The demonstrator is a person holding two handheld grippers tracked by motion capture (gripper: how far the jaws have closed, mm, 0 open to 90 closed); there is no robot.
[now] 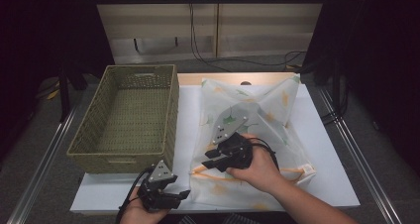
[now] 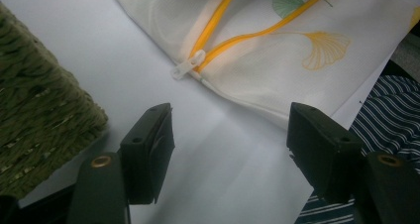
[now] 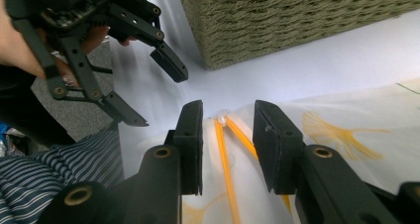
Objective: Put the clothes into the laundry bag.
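Between the parted, empty fingers (image 3: 277, 135) of the right gripper (image 3: 227, 149) run the two orange zipper (image 3: 222, 149) tracks of the white mesh laundry bag (image 1: 257, 115), with the white zipper pull (image 2: 188, 65) just past their tips. The left gripper (image 2: 230, 142) is likewise open on nothing, the pull ahead of its fingers and the woven basket (image 1: 124, 115) off to one side. The bag looks light, limp and prone to bunching or sliding on the white table (image 1: 188, 115), so the small stiff pull seems the best hold; it is tiny and partly blurred, and the right hand (image 1: 260, 169) covers part of the zipper in the high view.
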